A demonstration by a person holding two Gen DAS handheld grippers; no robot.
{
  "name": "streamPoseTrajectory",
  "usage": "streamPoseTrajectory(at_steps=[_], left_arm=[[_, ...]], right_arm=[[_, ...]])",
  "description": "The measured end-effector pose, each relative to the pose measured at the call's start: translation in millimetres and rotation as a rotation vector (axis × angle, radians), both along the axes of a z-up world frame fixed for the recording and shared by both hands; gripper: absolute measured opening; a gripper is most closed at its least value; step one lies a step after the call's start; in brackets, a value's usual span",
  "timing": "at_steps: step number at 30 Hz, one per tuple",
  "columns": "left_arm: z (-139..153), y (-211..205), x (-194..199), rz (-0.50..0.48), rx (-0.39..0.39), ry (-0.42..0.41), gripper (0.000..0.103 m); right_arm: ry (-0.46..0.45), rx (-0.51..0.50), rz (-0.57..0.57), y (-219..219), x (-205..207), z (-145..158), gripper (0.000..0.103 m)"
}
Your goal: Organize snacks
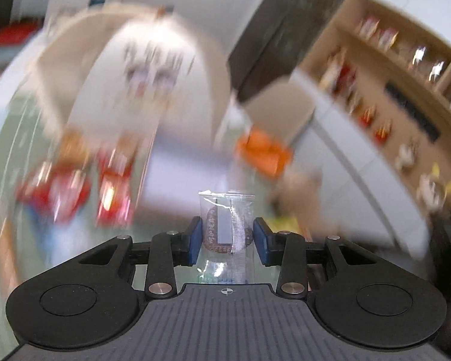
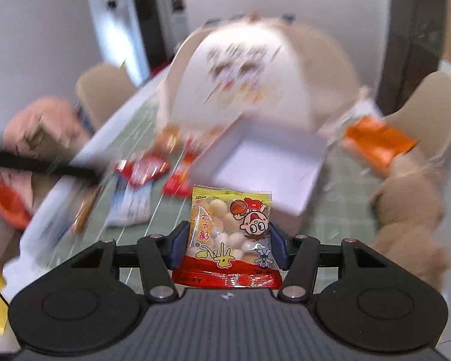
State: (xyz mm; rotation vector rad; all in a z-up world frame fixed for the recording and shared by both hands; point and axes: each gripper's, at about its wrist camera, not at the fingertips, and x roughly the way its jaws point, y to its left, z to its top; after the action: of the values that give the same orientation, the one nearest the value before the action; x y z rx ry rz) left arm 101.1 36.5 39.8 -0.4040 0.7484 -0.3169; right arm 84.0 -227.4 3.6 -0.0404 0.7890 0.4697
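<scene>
My left gripper [image 1: 227, 237] is shut on a small clear-wrapped snack with a brown ring inside [image 1: 225, 225], held above the table. My right gripper [image 2: 230, 245] is shut on a yellow and red packet of round white snacks with a cartoon boy [image 2: 230, 234]. An open white box [image 2: 264, 162] lies on the green table just beyond the right gripper, with its printed lid [image 2: 240, 69] standing up behind. The same lid shows blurred in the left wrist view [image 1: 147, 69]. Red snack packets [image 2: 144, 168] lie left of the box, also blurred in the left wrist view [image 1: 114, 192].
An orange packet [image 2: 375, 144] lies right of the box, also in the left wrist view [image 1: 264, 150]. A tan plush toy [image 2: 412, 210] sits at the right. Beige chairs [image 2: 430, 105] stand around the table. A wooden shelf with snacks [image 1: 391, 69] stands at the right. Both views are motion-blurred.
</scene>
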Motion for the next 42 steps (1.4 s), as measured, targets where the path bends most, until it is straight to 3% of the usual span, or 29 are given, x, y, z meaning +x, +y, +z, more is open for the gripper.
streamPoseTrajectory(at_steps=[3,6,8,12,16,17,18,20,22,28,31,34,38,40,42], left_arm=[[-13,-4,71,-0.001,-0.070,-0.069,0.043],[-49,2,119,0.047,-0.087,0.002,0.042],[-67,13,129,0.055,-0.102,0.035,0.042],[-87,47,123,0.083,-0.044,0.044,0.042],[-107,87,118,0.126,-0.042,0.077,0.042],[-110,96,113,0.129,-0.030,0.081,0.042],[-113,105,110,0.129,-0.016,0.083,0.042],[-121,123,106,0.125,0.016,0.086,0.042],[-128,141,107,0.119,0.030,0.084,0.042],[-161,181,116,0.206,-0.036,0.156,0.042],[-174,185,107,0.179,-0.039,0.179,0.042],[-176,195,93,0.173,-0.028,0.179,0.040],[-172,217,77,0.195,-0.043,0.159,0.040],[-171,231,72,0.219,-0.062,0.155,0.040],[-172,242,72,0.247,-0.073,0.152,0.040]], right_arm=[[-0.042,-0.002,-0.081,-11,1,15,0.055],[-0.046,-0.017,-0.157,-14,3,16,0.055],[-0.040,-0.019,-0.197,-19,2,16,0.055],[-0.048,-0.050,-0.259,-19,19,17,0.055],[-0.078,-0.072,-0.252,8,67,14,0.056],[-0.108,-0.085,-0.241,19,82,9,0.061],[-0.121,-0.113,-0.235,28,94,4,0.068],[-0.105,-0.227,-0.230,55,124,-15,0.069],[-0.079,-0.278,-0.212,79,143,-33,0.069],[0.031,-0.128,-0.119,149,173,-49,0.069],[0.016,-0.170,-0.113,208,204,-62,0.068],[-0.024,-0.279,-0.094,261,240,-90,0.059],[-0.074,-0.445,-0.046,297,268,-127,0.053],[-0.043,-0.464,-0.037,302,280,-139,0.051],[0.028,-0.445,-0.041,300,287,-146,0.035]])
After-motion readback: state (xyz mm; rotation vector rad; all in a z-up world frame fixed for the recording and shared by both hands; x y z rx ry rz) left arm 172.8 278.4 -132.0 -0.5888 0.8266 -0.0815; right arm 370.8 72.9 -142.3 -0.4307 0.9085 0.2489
